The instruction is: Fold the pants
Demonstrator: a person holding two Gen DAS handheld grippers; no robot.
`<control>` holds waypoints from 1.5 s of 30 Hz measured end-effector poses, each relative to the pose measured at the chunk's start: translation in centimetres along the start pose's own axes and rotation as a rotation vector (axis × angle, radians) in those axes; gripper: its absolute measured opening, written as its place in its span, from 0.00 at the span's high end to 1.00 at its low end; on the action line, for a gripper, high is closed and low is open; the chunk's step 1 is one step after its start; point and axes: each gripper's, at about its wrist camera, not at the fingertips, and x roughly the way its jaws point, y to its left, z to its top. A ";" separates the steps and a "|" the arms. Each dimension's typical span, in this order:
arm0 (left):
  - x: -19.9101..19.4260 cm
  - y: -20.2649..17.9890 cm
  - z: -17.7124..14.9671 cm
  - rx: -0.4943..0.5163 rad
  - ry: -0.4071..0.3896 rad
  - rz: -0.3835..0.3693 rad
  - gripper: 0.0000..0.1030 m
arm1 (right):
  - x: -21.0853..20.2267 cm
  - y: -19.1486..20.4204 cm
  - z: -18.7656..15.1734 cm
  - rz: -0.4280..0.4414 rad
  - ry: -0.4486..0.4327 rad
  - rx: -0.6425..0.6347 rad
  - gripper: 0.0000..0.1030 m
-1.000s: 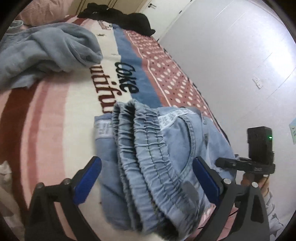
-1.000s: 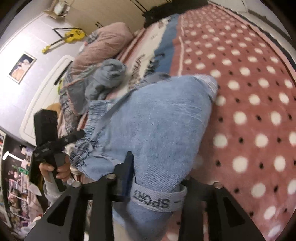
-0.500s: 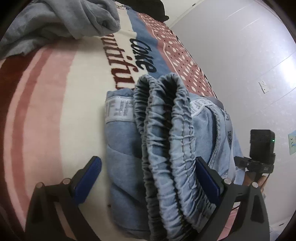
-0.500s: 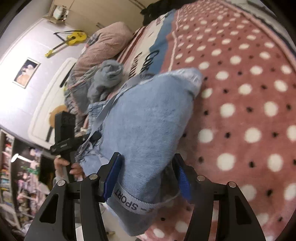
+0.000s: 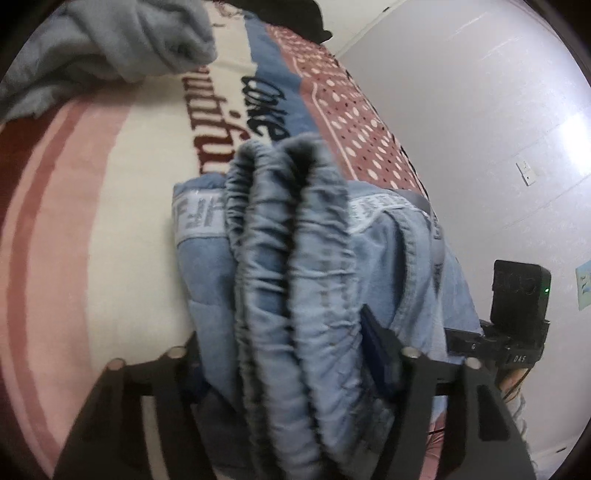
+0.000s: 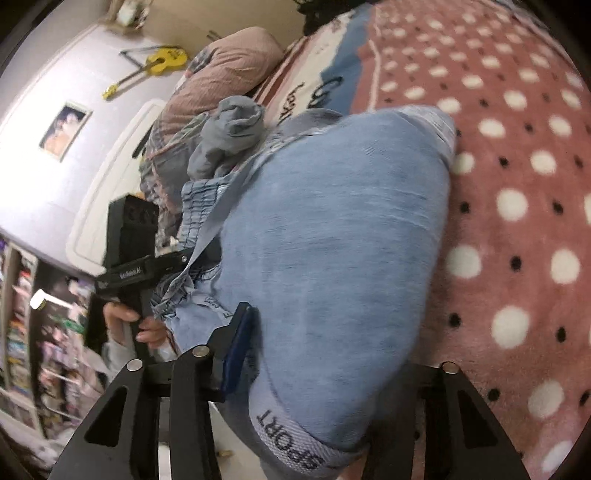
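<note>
The light blue denim pants (image 5: 306, 280) lie folded in a thick bundle on the bed blanket (image 5: 92, 206). The gathered elastic waistband faces the left wrist camera. My left gripper (image 5: 284, 354) is shut on the waistband end, its jaws pressed into the folds. In the right wrist view the pants (image 6: 332, 251) bulge up, with a grey "SPORT" band at the near edge. My right gripper (image 6: 325, 354) is shut on that end of the bundle; its right finger is hidden by cloth. Each gripper shows in the other's view.
A rumpled grey garment (image 5: 110, 40) lies on the blanket behind the pants, also in the right wrist view (image 6: 229, 136). A pink pillow (image 6: 221, 77) and dark clothes (image 5: 288, 14) lie at the bed's far end. A white wall (image 5: 480, 110) runs along the right bed edge.
Both grippers have closed from open onto the two ends of the folded pants. The left gripper has moved in over the waistband.
</note>
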 end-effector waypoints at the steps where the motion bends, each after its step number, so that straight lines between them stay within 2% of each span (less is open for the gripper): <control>1: -0.3 -0.2 0.0 0.011 -0.003 0.002 0.48 | -0.1 0.6 0.0 -0.014 -0.006 -0.010 0.64; 5: -2.5 -1.3 -0.3 0.046 -0.025 0.005 0.58 | -0.7 2.9 0.0 -0.042 -0.032 -0.029 0.64; 8: -5.3 -2.0 -0.3 0.073 -0.073 0.006 0.61 | -1.1 5.1 -0.2 -0.043 -0.042 -0.053 0.64; 9: -6.7 -2.0 -0.3 0.078 -0.093 0.006 0.61 | -1.2 5.8 -0.2 -0.043 -0.045 -0.060 0.68; 12: -10.2 -1.4 -0.6 0.089 -0.139 0.011 0.62 | -1.3 8.4 -0.3 -0.039 -0.056 -0.091 0.70; 16: -16.5 0.4 -1.5 0.092 -0.216 0.046 0.62 | -0.9 13.0 0.3 -0.023 -0.084 -0.147 0.71; 20: -22.3 2.9 -2.1 0.070 -0.287 0.102 0.62 | 1.2 18.5 1.1 0.008 -0.089 -0.216 0.71; 26: -29.9 9.4 -4.5 0.001 -0.339 0.224 0.62 | 7.3 26.5 2.0 0.091 -0.042 -0.288 0.71; 30: -32.1 13.7 -6.4 -0.059 -0.355 0.295 0.62 | 12.7 30.4 1.8 0.127 0.015 -0.315 0.71; 35: -32.3 19.8 -8.9 -0.167 -0.342 0.320 0.62 | 19.9 33.4 1.3 0.129 0.096 -0.314 0.71; 39: -30.2 23.7 -9.9 -0.219 -0.296 0.310 0.61 | 23.6 33.7 0.4 0.092 0.144 -0.331 0.71; 45: -28.4 26.2 -11.0 -0.228 -0.267 0.307 0.59 | 26.3 32.0 -0.4 0.021 0.182 -0.347 0.70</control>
